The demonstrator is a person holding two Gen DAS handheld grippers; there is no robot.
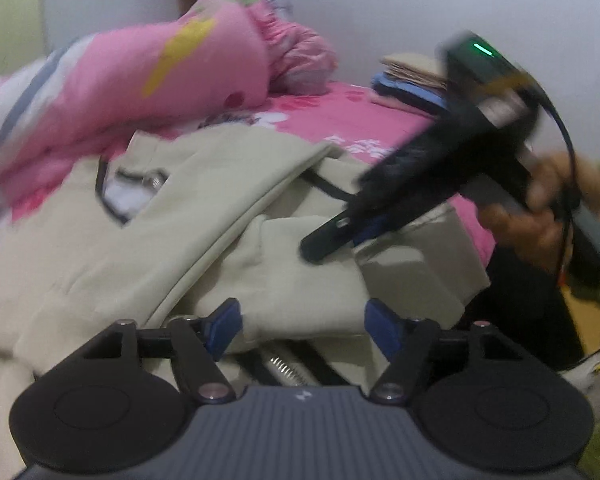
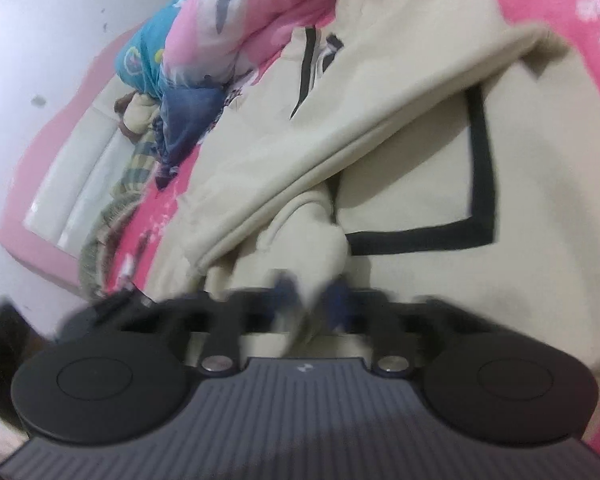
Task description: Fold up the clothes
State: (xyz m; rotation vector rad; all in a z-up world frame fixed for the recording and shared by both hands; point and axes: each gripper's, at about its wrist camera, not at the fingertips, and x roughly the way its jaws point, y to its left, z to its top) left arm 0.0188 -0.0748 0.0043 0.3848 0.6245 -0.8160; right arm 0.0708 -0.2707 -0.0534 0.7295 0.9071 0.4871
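Note:
A beige jacket point(image 1: 204, 216) with black trim and a metal zipper lies spread on the pink bedsheet point(image 1: 340, 116). My left gripper point(image 1: 302, 326) hovers over its near edge, open, with its blue pads point(image 1: 225, 322) wide apart and a fold of beige cloth lying between them. My right gripper point(image 1: 324, 246), held by a hand point(image 1: 540, 220), comes in from the right and presses on the jacket's middle. In the right wrist view the right gripper point(image 2: 312, 294) is shut on a bunched fold of the jacket point(image 2: 400, 128), blurred by motion.
A thick pink quilt point(image 1: 120, 92) is heaped at the back left of the bed. A stack of folded clothes point(image 1: 412, 76) sits at the back right by the white wall. In the right wrist view, a pink and white headboard point(image 2: 60, 184) and rumpled bedding point(image 2: 172, 80) lie beyond the jacket.

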